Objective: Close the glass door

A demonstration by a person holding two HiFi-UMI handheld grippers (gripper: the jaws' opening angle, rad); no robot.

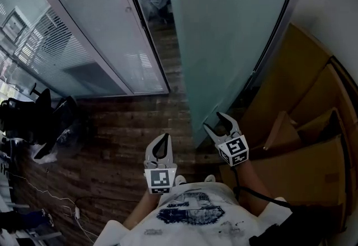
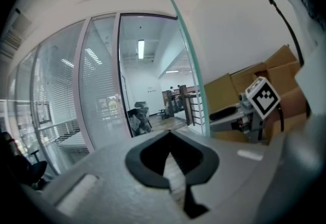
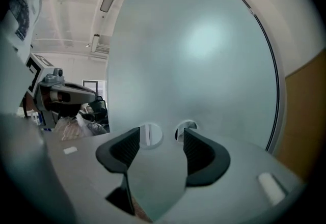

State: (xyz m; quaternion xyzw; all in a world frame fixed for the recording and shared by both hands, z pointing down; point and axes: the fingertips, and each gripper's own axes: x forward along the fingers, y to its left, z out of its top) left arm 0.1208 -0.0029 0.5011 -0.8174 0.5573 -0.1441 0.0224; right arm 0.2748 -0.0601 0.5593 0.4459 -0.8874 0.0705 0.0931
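The glass door [image 1: 235,27] stands swung open beside the cardboard boxes [image 1: 302,127]. The right hand-held gripper [image 1: 214,122] faces its frosted pane, released and holding nothing, so the likely failure is the pads skidding on smooth glass, or missing any purchase, and the door not swinging. Only the right gripper view shows two round fittings [image 3: 150,135], possibly handle mounts, on the pane just beyond the spread jaws. The left gripper view alone shows the door's thin green edge [image 2: 188,65] against the doorway, and the left hand-held gripper [image 2: 169,134] clenched and empty.
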